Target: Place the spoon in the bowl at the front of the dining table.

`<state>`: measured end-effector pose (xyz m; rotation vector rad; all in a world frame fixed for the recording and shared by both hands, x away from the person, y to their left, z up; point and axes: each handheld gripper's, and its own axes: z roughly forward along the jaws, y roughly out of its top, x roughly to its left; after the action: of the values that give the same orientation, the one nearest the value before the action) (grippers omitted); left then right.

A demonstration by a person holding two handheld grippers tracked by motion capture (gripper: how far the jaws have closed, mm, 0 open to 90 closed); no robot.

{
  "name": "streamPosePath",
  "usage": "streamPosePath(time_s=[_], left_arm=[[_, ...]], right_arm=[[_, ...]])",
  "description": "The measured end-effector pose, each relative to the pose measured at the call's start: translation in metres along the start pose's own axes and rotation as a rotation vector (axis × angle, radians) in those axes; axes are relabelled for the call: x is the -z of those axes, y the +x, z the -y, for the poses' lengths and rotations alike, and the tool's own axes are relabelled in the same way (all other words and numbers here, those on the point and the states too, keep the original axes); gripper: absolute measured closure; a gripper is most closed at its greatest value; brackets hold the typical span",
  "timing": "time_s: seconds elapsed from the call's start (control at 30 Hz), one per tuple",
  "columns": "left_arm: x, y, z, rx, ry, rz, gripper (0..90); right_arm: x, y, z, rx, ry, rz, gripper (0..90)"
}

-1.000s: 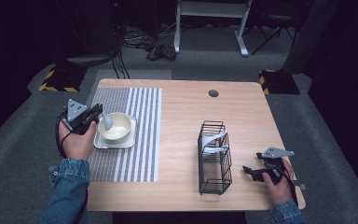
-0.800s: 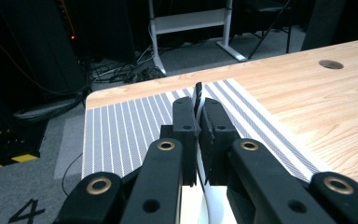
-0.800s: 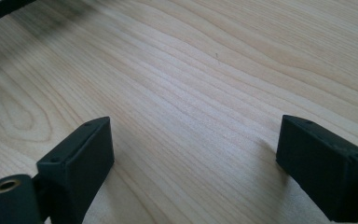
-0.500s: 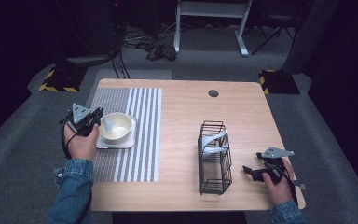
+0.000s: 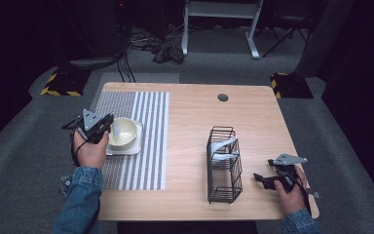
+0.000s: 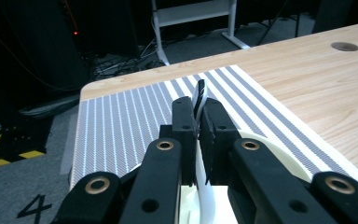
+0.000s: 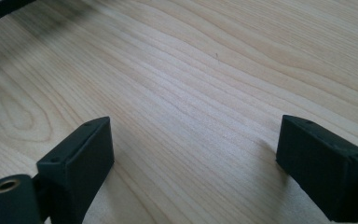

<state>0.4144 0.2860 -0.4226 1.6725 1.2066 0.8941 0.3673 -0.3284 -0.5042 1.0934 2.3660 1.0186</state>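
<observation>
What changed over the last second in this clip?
The left gripper, shut on a white spoon, sank a little toward the cream bowl on its plate. Nothing was taken or let go. The right gripper stayed open beside the wire basket.

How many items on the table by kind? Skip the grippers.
Bowl: 1
Plate under the bowl: 1
Spoon, held in the left gripper's jaws: 1
Striped mat: 1
Wire basket: 1
Pale item inside the basket, kind unclear: 1
Total: 6
</observation>
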Motion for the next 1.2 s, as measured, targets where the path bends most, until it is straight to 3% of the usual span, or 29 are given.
streamPosePath(time_s=[0.3, 0.53, 1.2], left_arm=[[0.002, -0.011, 0.001, 0.001, 0.010, 0.034, 81.0], [0.002, -0.021, 0.003, -0.034, 0.024, 0.028, 80.5], [-0.003, -0.036, 0.008, -0.027, 0.053, 0.050, 76.4]], right_arm=[[0.000, 0.000, 0.000, 0.000, 0.000, 0.000, 11.1], [0.000, 0.000, 0.000, 0.000, 0.000, 0.000, 11.1], [0.000, 0.000, 0.000, -0.001, 0.000, 0.000, 11.1]])
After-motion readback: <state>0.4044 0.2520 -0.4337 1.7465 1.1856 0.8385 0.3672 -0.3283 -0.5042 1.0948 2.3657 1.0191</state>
